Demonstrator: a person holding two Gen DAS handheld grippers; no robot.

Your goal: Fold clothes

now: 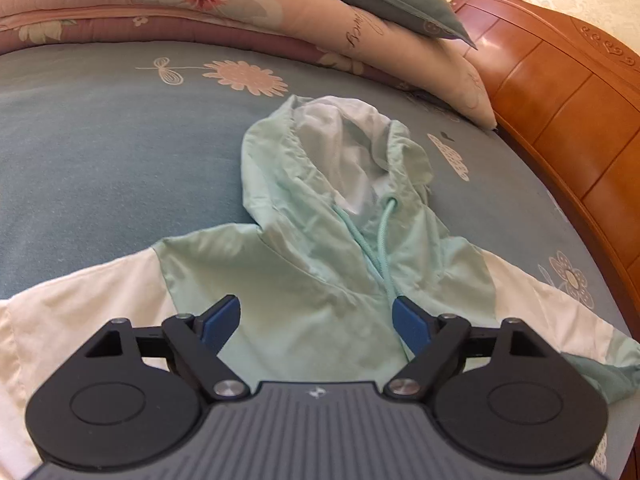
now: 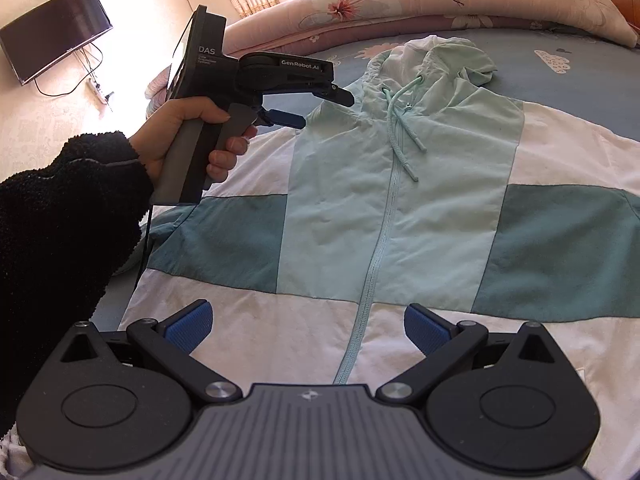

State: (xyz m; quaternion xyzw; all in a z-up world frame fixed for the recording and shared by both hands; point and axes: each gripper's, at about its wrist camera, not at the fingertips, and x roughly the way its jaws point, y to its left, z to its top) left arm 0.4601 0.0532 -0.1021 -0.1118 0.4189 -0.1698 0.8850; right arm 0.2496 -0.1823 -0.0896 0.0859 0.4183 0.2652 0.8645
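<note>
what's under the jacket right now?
The jacket lies flat on the blue floral bedsheet, which shows all around it. Anything beneath the fabric is covered. Both claws hover open above it.

The jacket (image 2: 404,216) is made of thin, matt, creased cloth. Ribbed blue pads (image 2: 190,326) are fitted to matt black plastic on the right gripper (image 2: 308,326). At 2 o'clock, the headboard (image 1: 560,92) is seen as glossy wood.

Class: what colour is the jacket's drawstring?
Mint green drawstring, clearest in the right wrist view.
</note>
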